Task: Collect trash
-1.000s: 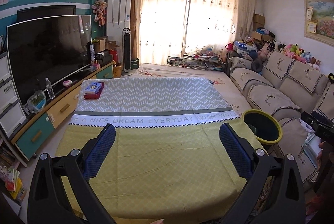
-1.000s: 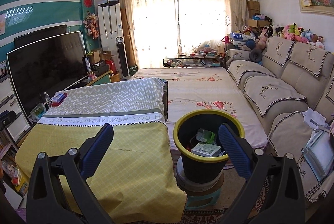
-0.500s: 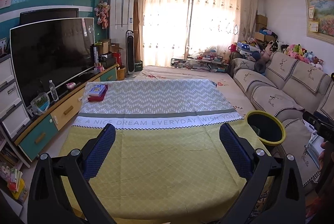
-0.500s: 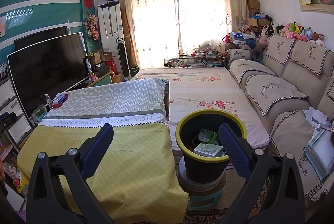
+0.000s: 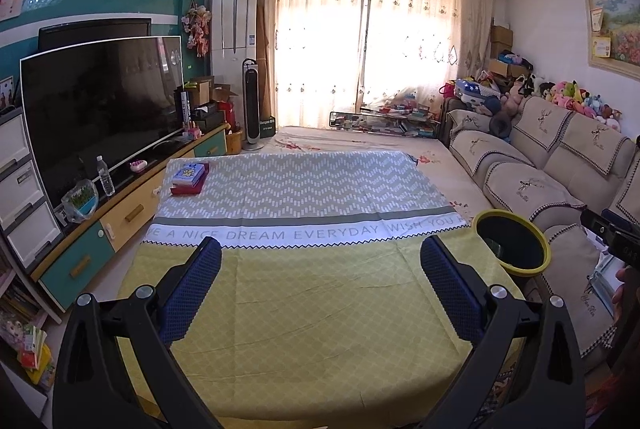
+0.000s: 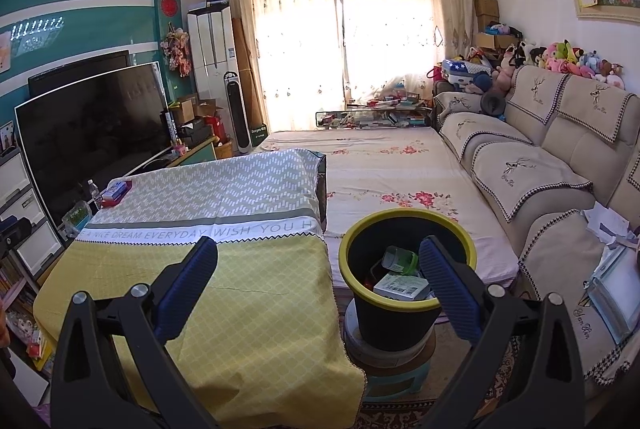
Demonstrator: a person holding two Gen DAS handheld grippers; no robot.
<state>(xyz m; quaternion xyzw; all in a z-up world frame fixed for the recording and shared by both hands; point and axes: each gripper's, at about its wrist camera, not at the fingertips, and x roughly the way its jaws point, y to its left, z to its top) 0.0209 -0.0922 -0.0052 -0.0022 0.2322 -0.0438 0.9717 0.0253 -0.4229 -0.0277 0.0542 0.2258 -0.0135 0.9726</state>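
Sunlit living room: trash (image 6: 401,285) already fills the yellow-rimmed bin (image 6: 408,305) beside the cloth-covered bench (image 5: 320,289), whose near half looks bare, so collecting seems nearly done, both left gripper (image 5: 320,287) and right gripper (image 6: 318,285) jaws wide open, empty.

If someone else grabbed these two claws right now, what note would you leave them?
Left claw: open, empty, over the table.
Right claw: open, empty, at the table's edge by the bin.
Bin sits off the table's right side, already holding a labelled box and a green container.
On the table: only a small stack of boxes at the far left corner.
Left: judge whether that is trash.
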